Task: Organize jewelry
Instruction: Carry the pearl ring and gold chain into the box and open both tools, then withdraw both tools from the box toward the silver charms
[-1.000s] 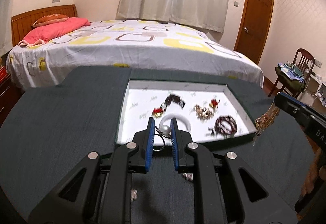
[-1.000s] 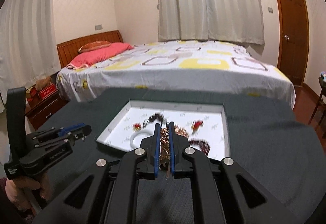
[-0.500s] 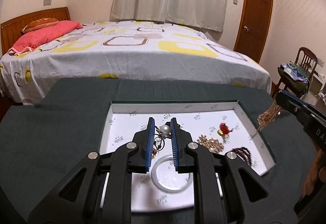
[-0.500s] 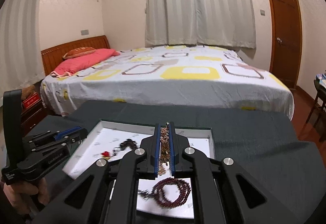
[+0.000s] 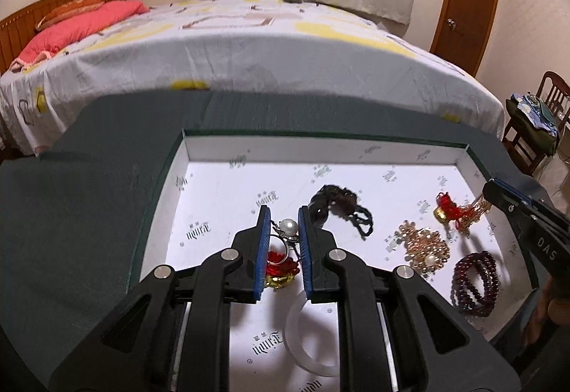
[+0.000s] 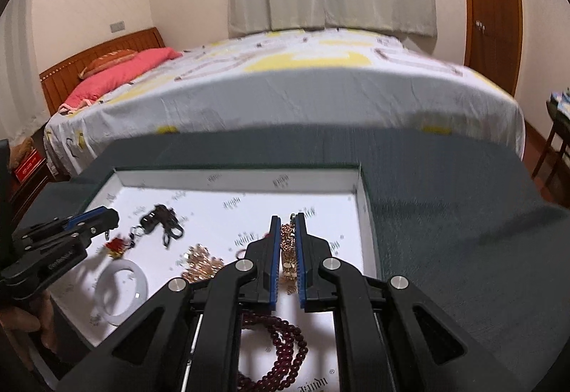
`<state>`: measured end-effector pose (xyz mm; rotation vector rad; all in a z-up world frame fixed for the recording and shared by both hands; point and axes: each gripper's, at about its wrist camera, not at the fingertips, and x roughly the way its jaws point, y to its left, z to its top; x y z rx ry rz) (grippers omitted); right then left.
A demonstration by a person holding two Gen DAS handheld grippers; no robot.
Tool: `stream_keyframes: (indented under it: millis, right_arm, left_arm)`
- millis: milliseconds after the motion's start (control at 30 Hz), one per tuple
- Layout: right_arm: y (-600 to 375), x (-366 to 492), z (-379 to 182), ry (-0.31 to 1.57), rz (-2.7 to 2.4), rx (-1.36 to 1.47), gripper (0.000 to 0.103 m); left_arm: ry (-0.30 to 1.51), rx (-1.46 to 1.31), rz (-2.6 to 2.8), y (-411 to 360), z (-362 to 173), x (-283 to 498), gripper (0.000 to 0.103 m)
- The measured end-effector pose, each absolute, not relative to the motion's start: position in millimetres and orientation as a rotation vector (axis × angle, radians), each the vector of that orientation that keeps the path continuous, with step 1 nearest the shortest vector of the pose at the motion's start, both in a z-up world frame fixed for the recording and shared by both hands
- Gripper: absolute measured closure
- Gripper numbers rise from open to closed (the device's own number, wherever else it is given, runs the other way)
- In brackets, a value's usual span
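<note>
My left gripper (image 5: 283, 217) is shut on a pearl pendant (image 5: 288, 226) and holds it over the left part of the white tray (image 5: 320, 151). My right gripper (image 6: 288, 226) is shut on a gold chain (image 6: 288, 251) over the tray's right side; it also shows in the left wrist view (image 5: 493, 194). In the tray lie a red and gold charm (image 5: 281, 269), a black bracelet (image 5: 338, 205), a gold brooch (image 5: 424, 249), a dark red bead bracelet (image 5: 475, 279), a white bangle (image 5: 313, 342) and a second red charm (image 5: 447, 208).
The tray sits on a dark green tablecloth (image 5: 89, 213). A bed (image 5: 249, 64) stands right behind the table. A wooden chair (image 5: 534, 128) with clothes is at the right, a door (image 5: 466, 0) behind it.
Both grippers have moved forward and down over the tray, each still holding its piece. The tray's contents now lie directly under them.
</note>
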<state>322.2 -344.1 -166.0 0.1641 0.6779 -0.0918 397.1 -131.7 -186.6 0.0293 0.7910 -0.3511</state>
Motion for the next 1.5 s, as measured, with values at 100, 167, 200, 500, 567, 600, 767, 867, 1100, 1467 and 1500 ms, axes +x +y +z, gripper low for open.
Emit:
stream_keyframes:
  millis: [100, 167, 200, 500, 567, 600, 767, 867, 1100, 1467, 1500]
  right_arm:
    - [-346, 326, -171, 0.703, -0.095, 0.172, 0.095]
    - [-347, 328, -172, 0.713, -0.098, 0.172, 0.095]
    - [-347, 330, -174, 0.727, -0.097, 0.173, 0.095]
    - [-349, 325, -166, 0.693, -0.109, 0.172, 0.039]
    - [-347, 324, -163, 0.693, -0.104, 0.168, 0.039]
    - [-347, 322, -162, 0.69, -0.1, 0.176, 0.039]
    - [-340, 305, -153, 0.661, -0.099, 0.177, 0.036]
    - [-333, 288, -146, 0.637, -0.097, 0.177, 0.034]
    - [-310, 232, -140, 0.613, -0.078, 0.153, 0.034]
    - [-292, 162, -145, 0.594, -0.089, 0.151, 0.034]
    - [-292, 158, -146, 0.597, -0.089, 0.151, 0.034]
  left_arm:
    - [0.804, 0.029, -0.348, -131, -189, 400, 0.087]
    - [0.817, 0.031, -0.352, -132, -190, 402, 0.087]
    - [0.83, 0.031, -0.358, -132, -191, 404, 0.087]
    - [0.839, 0.033, -0.348, -133, -188, 402, 0.058]
    - [0.816, 0.021, -0.347, -133, -184, 398, 0.039]
    - [0.807, 0.017, -0.349, -132, -181, 397, 0.038]
    - [0.788, 0.017, -0.357, -128, -169, 382, 0.03]
    - [0.759, 0.016, -0.355, -120, -157, 363, 0.025]
    - [0.761, -0.003, -0.325, -90, -154, 303, 0.024]
    - [0.772, -0.001, -0.252, -43, -172, 222, 0.024]
    - [0.782, 0.0, -0.25, -41, -175, 218, 0.024]
